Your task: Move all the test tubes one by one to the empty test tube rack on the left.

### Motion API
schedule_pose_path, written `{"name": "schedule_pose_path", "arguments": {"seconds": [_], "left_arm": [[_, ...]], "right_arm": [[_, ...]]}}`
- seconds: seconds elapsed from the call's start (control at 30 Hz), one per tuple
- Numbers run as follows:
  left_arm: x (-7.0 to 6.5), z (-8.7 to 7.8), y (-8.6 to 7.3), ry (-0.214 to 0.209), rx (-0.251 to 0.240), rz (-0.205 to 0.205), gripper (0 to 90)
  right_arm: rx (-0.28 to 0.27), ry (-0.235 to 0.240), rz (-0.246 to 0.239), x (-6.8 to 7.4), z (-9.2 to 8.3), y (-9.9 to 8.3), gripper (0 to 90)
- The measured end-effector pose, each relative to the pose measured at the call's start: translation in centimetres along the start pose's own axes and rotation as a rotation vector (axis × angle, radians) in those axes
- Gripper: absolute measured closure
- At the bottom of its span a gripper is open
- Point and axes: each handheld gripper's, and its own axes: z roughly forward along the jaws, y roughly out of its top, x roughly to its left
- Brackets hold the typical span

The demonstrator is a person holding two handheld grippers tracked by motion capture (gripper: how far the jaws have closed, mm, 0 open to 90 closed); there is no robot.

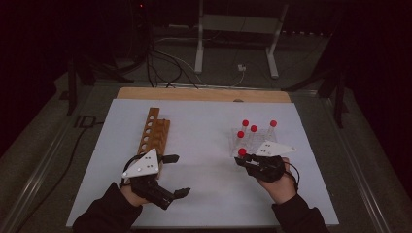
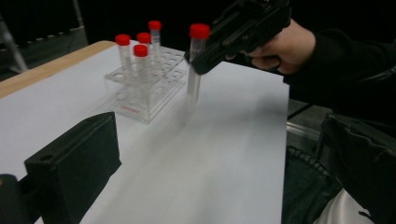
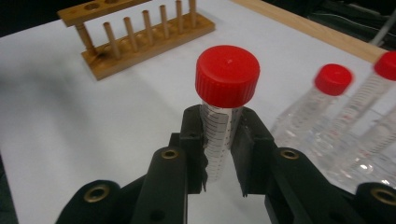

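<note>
The held tube's (image 3: 219,135) lower end is hidden behind the right gripper's (image 3: 219,154) jaws; tubes (image 3: 327,107) just beside it are blurred, cut off.

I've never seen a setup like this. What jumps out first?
The red-capped tube clamped upright in the right gripper, lifted clear of the white table. Just beyond it, four more red-capped tubes stand in a clear rack. On the left, a wooden rack lies near the open left gripper.
</note>
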Motion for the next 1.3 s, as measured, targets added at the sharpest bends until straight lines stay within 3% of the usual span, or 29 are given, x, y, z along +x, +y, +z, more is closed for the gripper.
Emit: {"name": "schedule_pose_path", "arguments": {"seconds": [0.5, 0.83, 1.17, 1.3], "left_arm": [[-0.3, 2.8, 2.8, -0.043, -0.007, 0.043, 1.7], [-0.6, 6.0, 3.6, -0.076, -0.017, 0.056, 6.3], [-0.3, 8.4, 3.5, -0.072, -0.006, 0.065, 21.4], [-0.2, 9.0, 3.3, -0.072, -0.002, 0.071, 37.2]], "right_arm": [[0.026, 0.07, -0.046, 2.4, 1.4, -0.3, 75.3], [0.018, 0.1, -0.065, 3.4, 1.5, -0.2, 75.3], [0.01, 0.123, -0.072, 3.8, 1.3, -0.2, 75.3], [0.009, 0.126, -0.071, 3.9, 1.3, -0.2, 75.3]]}}
